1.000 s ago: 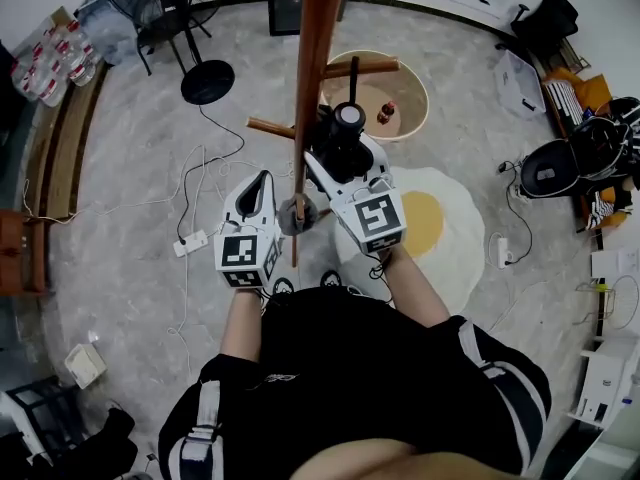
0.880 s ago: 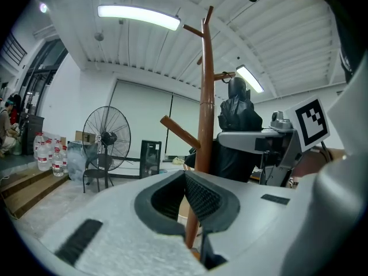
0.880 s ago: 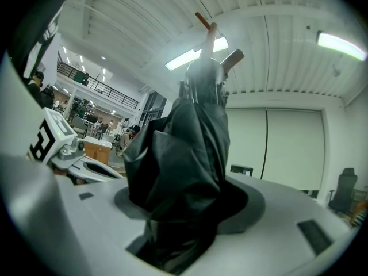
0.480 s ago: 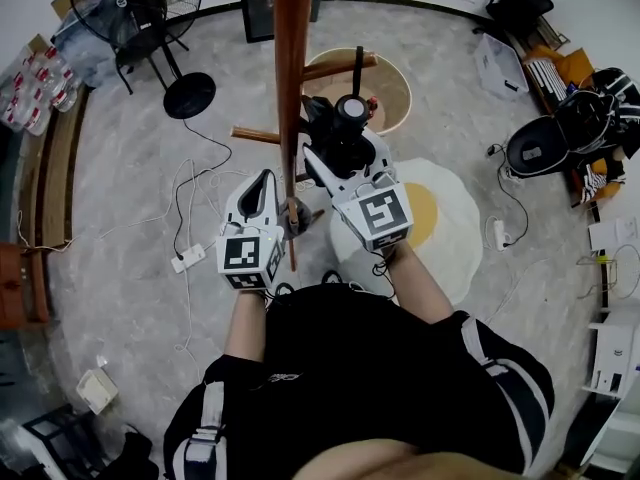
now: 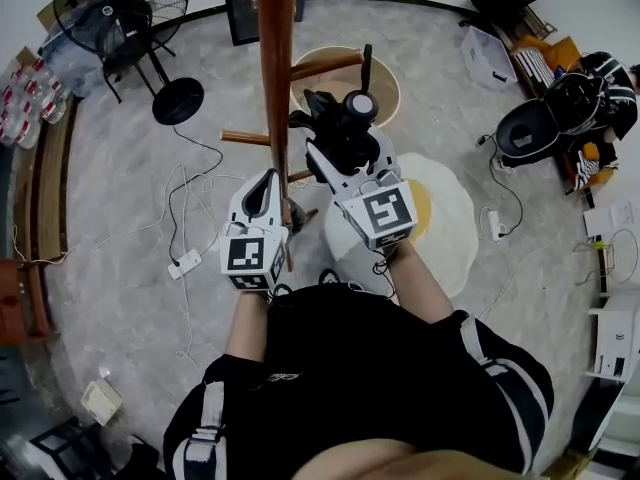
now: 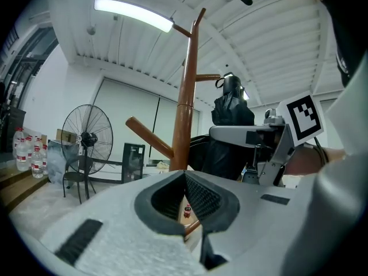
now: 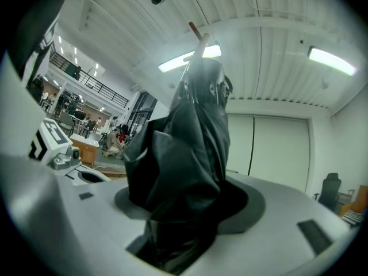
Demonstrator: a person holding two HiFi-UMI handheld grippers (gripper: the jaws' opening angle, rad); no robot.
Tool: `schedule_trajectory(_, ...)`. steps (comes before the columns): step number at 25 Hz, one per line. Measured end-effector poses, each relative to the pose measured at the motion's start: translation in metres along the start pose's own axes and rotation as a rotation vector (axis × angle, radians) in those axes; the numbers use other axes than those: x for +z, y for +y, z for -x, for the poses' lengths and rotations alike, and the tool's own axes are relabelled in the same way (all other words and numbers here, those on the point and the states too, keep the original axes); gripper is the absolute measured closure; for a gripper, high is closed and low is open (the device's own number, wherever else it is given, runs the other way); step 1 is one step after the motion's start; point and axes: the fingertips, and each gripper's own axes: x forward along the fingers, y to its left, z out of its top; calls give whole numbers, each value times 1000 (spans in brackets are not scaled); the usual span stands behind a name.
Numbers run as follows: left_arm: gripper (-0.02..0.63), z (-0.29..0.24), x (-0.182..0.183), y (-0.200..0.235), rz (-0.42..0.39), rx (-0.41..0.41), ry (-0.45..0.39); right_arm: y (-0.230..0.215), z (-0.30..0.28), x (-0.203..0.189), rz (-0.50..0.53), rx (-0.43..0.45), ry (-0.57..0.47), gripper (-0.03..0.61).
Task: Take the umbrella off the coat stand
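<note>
The brown wooden coat stand [image 5: 275, 58] rises in front of me, its pole [image 6: 185, 114] carrying slanted pegs. My right gripper [image 5: 338, 153] is shut on the black folded umbrella [image 5: 345, 128], just right of the pole. Crumpled black fabric [image 7: 184, 154] fills its jaws [image 7: 184, 211]. The umbrella [image 6: 230, 105] hangs level with a right-hand peg [image 6: 210, 78]; I cannot tell whether its strap is round that peg. My left gripper [image 5: 265, 183] is against the pole's left side, shut with nothing between its pads [image 6: 184, 177].
A standing fan [image 5: 150, 18] is at the back left, with water bottles [image 5: 30, 78] beside it. Behind the stand sits a round tub [image 5: 385, 83]. An egg-shaped rug [image 5: 445, 218] lies to the right. Cables and a power strip [image 5: 185, 263] cross the floor at left; bags [image 5: 545, 133] sit at right.
Both grippers have risen a little beside the pole, the right one carrying the umbrella up with it. The left gripper has moved closer to the pole.
</note>
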Motion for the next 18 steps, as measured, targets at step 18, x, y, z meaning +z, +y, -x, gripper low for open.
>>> schedule_trajectory(18,617,-19,-11,-48,-14,-208,42,-35,54,-47,-125,-196,101,307)
